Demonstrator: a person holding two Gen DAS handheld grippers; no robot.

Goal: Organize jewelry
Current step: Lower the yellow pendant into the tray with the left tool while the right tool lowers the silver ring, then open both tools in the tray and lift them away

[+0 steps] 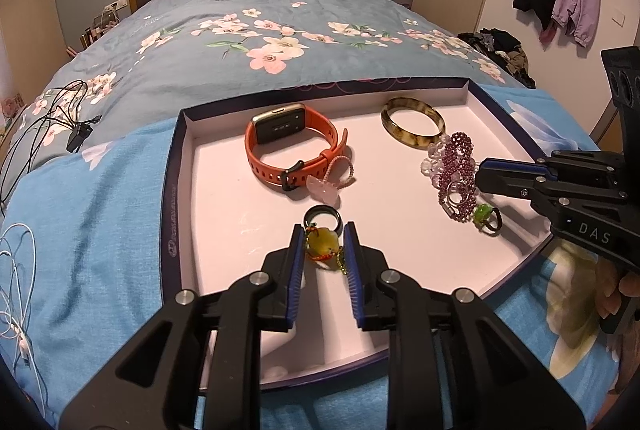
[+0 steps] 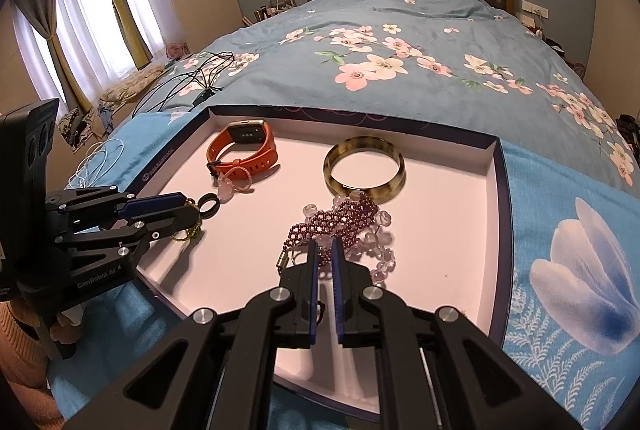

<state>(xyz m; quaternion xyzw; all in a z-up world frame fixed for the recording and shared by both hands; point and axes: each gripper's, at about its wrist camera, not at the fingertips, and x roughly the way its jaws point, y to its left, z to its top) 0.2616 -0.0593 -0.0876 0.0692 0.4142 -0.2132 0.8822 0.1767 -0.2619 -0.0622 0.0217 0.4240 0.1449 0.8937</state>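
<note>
My left tongs [image 1: 323,230] grip the yellow pendant [image 1: 321,245] near the tray's front rim [image 1: 170,213], my right tongs [image 2: 325,248] stand nearly closed over the purple bead bracelet [image 2: 340,220] in its middle, the orange watch [image 1: 288,145] lies farther back

The tray [image 1: 188,165] was pale pink inside with a dark navy rim. In it lay an orange watch [image 1: 288,149], a mottled brown-and-cream bangle [image 1: 412,123], purple beads [image 1: 460,165] and a yellow pendant [image 1: 322,244]. The bed [image 1: 240,29] wore blue, pink-flowered covers.
</note>
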